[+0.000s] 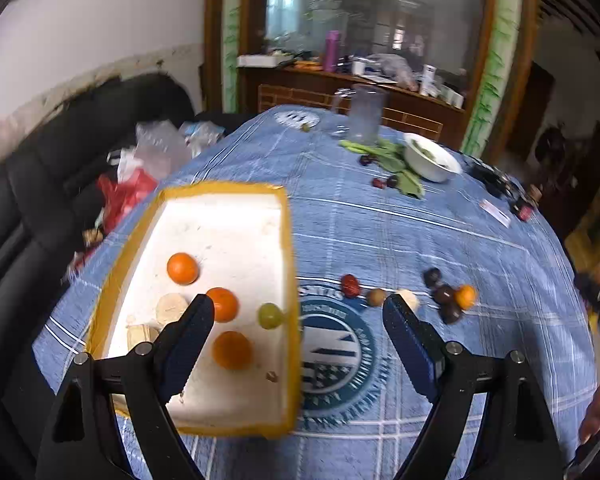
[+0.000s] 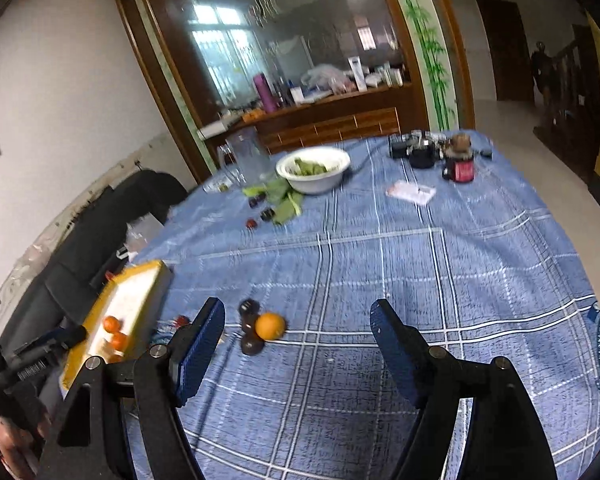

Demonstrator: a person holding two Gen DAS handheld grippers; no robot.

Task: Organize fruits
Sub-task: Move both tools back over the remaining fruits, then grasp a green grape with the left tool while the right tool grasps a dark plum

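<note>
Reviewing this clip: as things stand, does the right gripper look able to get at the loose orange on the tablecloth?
Probably yes. The right gripper stands open and empty, and the orange lies just ahead, roughly between its jaws. Two dark fruits sit against the orange's left side and might get nudged.

Empty, wide-spread right claw (image 2: 298, 308) above orange (image 2: 270, 325) on tablecloth (image 2: 380, 280)

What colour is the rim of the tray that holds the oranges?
Yellow-orange; the tray inside is white. The left wrist view shows it best.
</note>
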